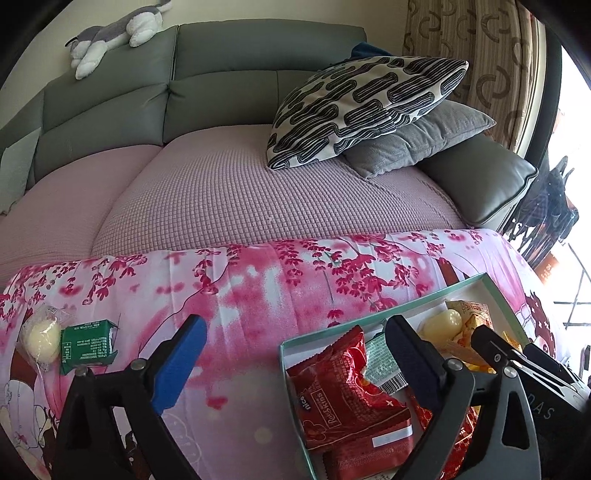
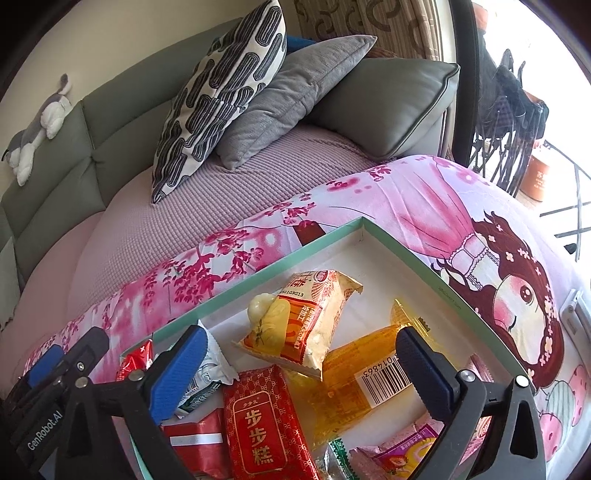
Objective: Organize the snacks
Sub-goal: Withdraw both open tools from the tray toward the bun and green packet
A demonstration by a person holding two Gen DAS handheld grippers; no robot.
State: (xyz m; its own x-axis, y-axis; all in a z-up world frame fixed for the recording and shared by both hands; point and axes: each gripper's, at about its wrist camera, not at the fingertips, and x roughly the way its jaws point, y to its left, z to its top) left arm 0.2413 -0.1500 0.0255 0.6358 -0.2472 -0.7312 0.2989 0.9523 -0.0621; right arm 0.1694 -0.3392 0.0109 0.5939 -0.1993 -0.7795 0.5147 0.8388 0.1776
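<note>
A shallow box with a mint-green rim [image 1: 373,318] [image 2: 258,271] lies on a pink flowered cloth and holds several wrapped snacks: a red packet [image 1: 347,391], a red bar [image 2: 258,424], a yellow-orange pack [image 2: 306,325] and a clear orange pack [image 2: 354,376]. My left gripper [image 1: 295,354] is open and empty above the box's left rim. My right gripper [image 2: 299,365] is open and empty over the box. A green snack box [image 1: 88,346] and a round pale wrapped snack [image 1: 40,338] lie on the cloth at the left, outside the box.
The cloth [image 1: 240,288] covers a low surface in front of a grey sofa [image 1: 221,74] with a mauve seat cover. Patterned and grey cushions [image 1: 369,110] lie at the sofa's right. A plush dog [image 1: 118,33] lies on the backrest. A window and rack stand right.
</note>
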